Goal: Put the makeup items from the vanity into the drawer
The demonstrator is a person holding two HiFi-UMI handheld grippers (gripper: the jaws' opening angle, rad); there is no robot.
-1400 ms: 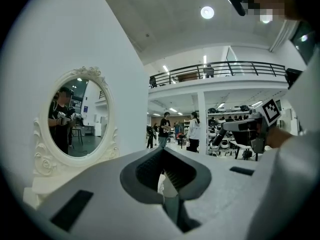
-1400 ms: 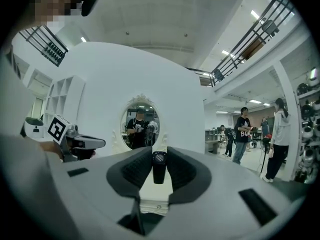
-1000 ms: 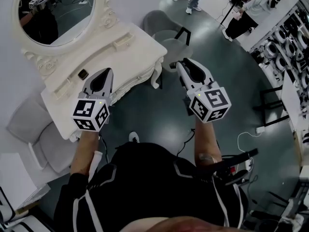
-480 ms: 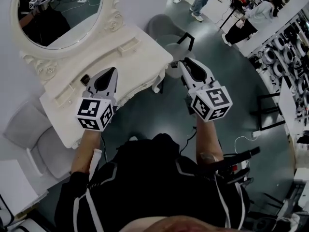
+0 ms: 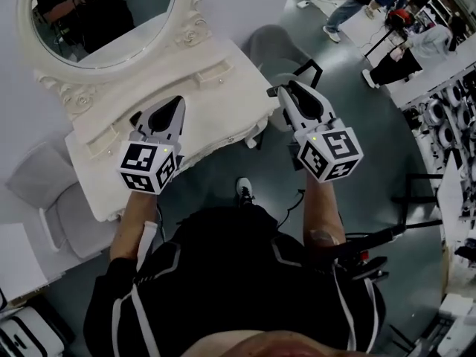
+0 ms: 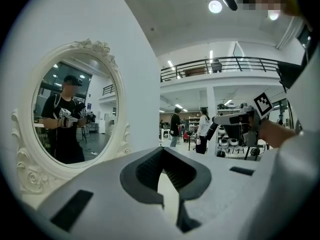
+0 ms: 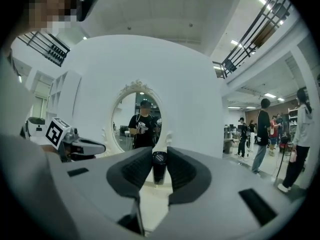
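I hold both grippers out in front of me, roughly level, facing the white vanity (image 5: 223,80) and its oval mirror (image 5: 104,13) on the wall behind it. My left gripper (image 5: 179,101) hangs over the front part of the vanity top; its jaws are drawn together at the tips with nothing between them, and in the left gripper view only the pale table surface shows through the gap further back along the fingers. My right gripper (image 5: 281,90) is off the vanity's right end, above the dark floor and just beside the grey chair (image 5: 268,43). Its jaws stand narrow, pressed on a small dark tube (image 7: 159,168) that sits upright between the pads, its round cap towards the camera; the right gripper view shows it plainly, while from the head view I cannot pick it out at the tips. On the vanity top, just beside my left gripper's outer edge, lies a small dark item (image 5: 136,117), partly hidden by the gripper body, and I cannot tell what it is. I cannot make out a drawer from any view. A grey padded seat (image 5: 44,192) stands to the vanity's left, my shoe (image 5: 244,190) shows on the floor below, and several people (image 5: 349,6) stand well apart across the hall
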